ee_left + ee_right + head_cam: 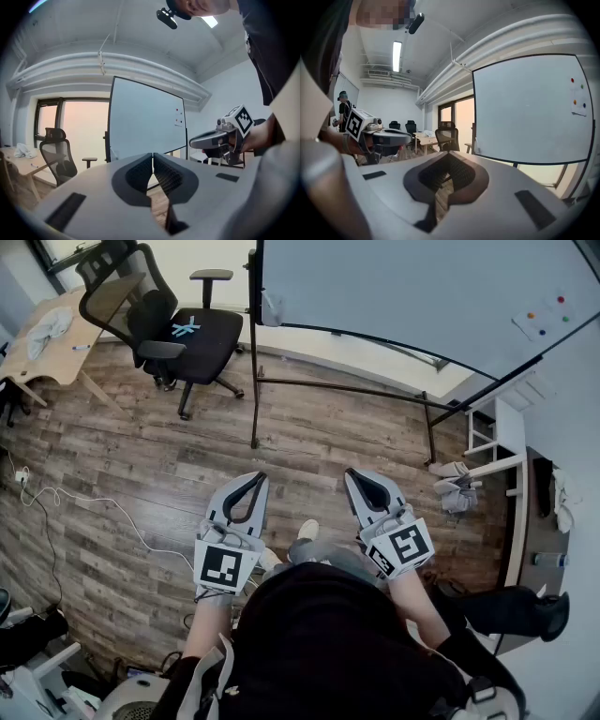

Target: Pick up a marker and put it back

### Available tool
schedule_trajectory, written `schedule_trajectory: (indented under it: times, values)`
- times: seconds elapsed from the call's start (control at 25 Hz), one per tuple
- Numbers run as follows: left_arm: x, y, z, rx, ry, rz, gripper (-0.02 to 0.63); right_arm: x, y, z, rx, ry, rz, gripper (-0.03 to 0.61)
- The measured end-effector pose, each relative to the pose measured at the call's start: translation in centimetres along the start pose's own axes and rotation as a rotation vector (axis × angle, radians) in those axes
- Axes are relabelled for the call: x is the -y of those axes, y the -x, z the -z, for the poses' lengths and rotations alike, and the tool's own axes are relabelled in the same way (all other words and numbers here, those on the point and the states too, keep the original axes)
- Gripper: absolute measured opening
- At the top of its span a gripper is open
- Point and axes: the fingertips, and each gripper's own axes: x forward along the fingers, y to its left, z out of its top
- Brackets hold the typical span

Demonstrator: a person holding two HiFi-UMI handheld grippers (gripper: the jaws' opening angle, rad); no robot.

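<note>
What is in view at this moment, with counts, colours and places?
whiteboard: one, white on a black stand, ahead of the person
coloured dots: a few, red, green, orange, near the whiteboard's right corner
office chair: one, black, blue tape cross on its seat, far left
desk: one, light wood, far left, pale cloth on it
cable: one, white, on the wooden floor, left
left gripper: one, grey, jaws shut, empty
right gripper: one, grey, jaws shut, empty

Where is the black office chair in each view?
Head view: black office chair upper left.
Left gripper view: chair lower left, left of the jaws.
Right gripper view: chair centre, just above the jaws.
Shared landmark: whiteboard, right of the chair in all three.
</note>
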Motion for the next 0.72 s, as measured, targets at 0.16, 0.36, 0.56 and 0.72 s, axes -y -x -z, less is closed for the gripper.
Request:
schedule_trajectory:
  times: [0.16, 0.36, 0.56, 0.72]
  values:
    - [-0.5, -2.1, -0.2, -0.010, -0.018, 0.009, 0.009, 1.5, -0.6, -0.2, 0.013, -0.012, 0.008, 0.014]
    - [-0.1, -5.4, -0.3, -0.014, -0.019, 0.035, 0.011, 4.3, -0.9, 0.0, 0.021, -0.017, 0.027, 0.015]
    - [0.7, -9.9, -0.4, -0.033, -0.029, 0.070, 0.034, 8.5, -0.4, -0.1, 0.063, -0.069, 0.060, 0.017]
    - [1.2, -13.6, -0.3, -0.049, -0.053, 0.077, 0.060, 12.4, 0.7, 0.2, 0.083, -0.089, 0.102, 0.017]
